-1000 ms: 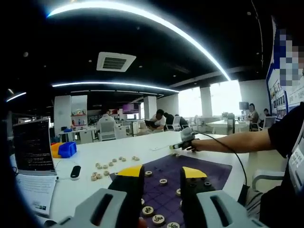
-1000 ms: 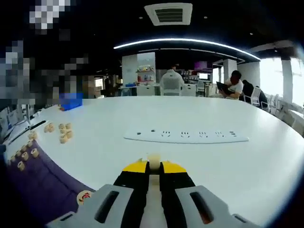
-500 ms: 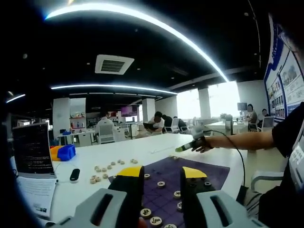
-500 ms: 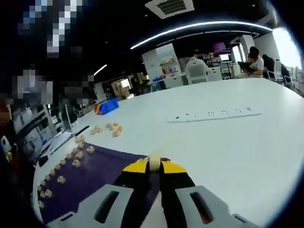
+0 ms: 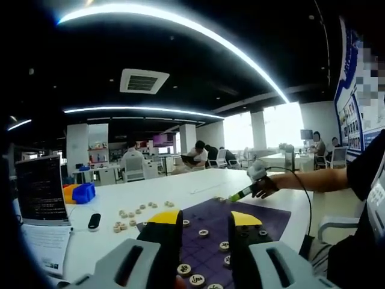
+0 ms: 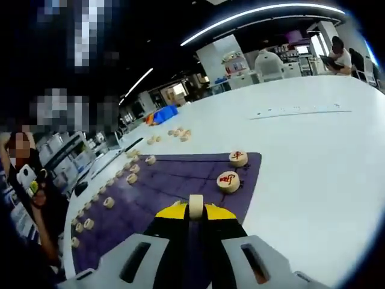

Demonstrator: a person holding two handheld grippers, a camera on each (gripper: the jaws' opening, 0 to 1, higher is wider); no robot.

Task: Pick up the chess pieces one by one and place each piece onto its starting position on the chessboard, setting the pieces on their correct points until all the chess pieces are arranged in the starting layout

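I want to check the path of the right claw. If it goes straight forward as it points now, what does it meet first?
Probably the purple chessboard. The right claw, shut on a chess piece, points over it; the red-marked piece lies a bit to the side, though depth is unclear.

Right tongs pinch a chess piece edgewise, arm outstretched; left tongs gape, holding nothing.

Red characters mark the tops of two chess pieces on the purple chessboard in the right gripper view, too small to read. In the left gripper view a laptop screen carries lines of text, and a wall poster carries print, both illegible.
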